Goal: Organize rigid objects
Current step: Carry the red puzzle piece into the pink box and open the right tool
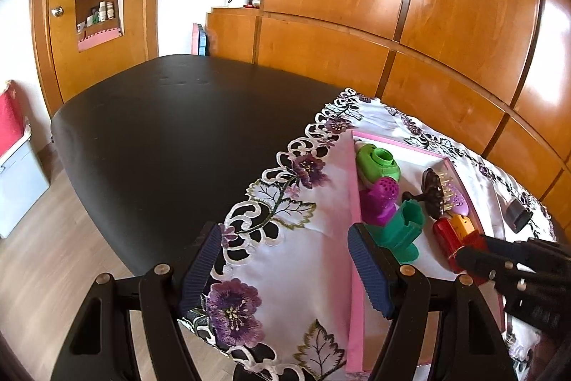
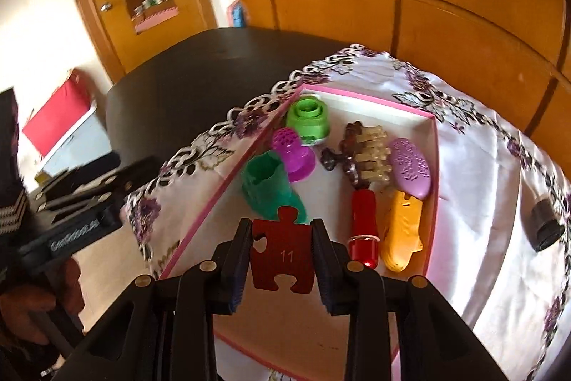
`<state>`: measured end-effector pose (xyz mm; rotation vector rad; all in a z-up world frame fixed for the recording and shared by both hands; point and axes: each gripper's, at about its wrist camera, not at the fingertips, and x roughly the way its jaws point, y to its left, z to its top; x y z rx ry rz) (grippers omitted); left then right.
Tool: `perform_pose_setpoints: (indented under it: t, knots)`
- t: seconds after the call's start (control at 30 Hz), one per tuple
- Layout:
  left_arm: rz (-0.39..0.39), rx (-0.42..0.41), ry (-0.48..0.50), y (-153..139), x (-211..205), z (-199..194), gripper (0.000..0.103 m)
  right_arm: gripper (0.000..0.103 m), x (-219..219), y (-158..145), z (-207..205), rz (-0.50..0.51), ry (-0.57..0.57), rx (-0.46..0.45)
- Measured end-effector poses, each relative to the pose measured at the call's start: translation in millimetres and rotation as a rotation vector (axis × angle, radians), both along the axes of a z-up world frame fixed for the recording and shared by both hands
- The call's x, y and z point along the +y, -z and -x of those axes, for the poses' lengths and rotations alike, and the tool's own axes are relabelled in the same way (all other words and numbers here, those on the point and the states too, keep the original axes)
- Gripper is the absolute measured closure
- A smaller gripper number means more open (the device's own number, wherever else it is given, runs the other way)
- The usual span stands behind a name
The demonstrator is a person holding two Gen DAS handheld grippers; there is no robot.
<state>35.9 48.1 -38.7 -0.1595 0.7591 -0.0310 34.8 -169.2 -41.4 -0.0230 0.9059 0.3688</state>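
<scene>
Placing step, by the look of it: one more piece on its way into the pink-rimmed box (image 2: 430, 166). At far left, left gripper (image 1: 285, 268) idle, ribbed blue fingers (image 1: 200, 265) spread wide over the embroidered floral cloth (image 1: 303, 274) at the dark desk (image 1: 160, 131) edge, holding nothing. Further right, right gripper (image 2: 282, 256) clamped on a flat red puzzle piece (image 2: 282, 252), thin, rigid, marked 11, poised above the box's near bare floor. Inside already: teal ribbed plastic (image 2: 266, 184), magenta perforated dome (image 2: 292, 149), glossy red cylinder (image 2: 363, 224), smooth orange shell (image 2: 401, 234). Next, probably: lower onto the free floor, clear of the teal part, then release.
</scene>
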Motion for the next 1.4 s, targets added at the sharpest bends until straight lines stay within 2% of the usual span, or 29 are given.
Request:
perform_pose_setpoints:
  t: [0.33, 0.53, 0.63, 0.67, 1.03, 1.4]
  knots:
    - [0.004, 0.006, 0.000, 3, 0, -1, 0.029, 0.071, 0, 1, -22, -0.024, 0.047, 0.001]
    - [-0.004, 0.001, 0.020, 1, -7, 2, 0.029, 0.071, 12, 30, -40, 0.059, 0.066, 0.055]
    - [-0.006, 0.004, 0.024, 2, -9, 2, 0.029, 0.071, 13, 50, -46, 0.136, 0.096, 0.071]
    - [-0.005, 0.005, 0.025, 2, -9, 2, 0.029, 0.070, 10, 50, -46, 0.129, 0.109, 0.049]
    - [-0.010, 0.004, 0.027, 1, -10, 3, 0.029, 0.068, 9, 47, -46, 0.115, 0.119, 0.067]
    - [-0.015, -0.002, 0.036, -3, -14, 5, 0.029, 0.066, 6, 29, -34, 0.097, 0.135, 0.009]
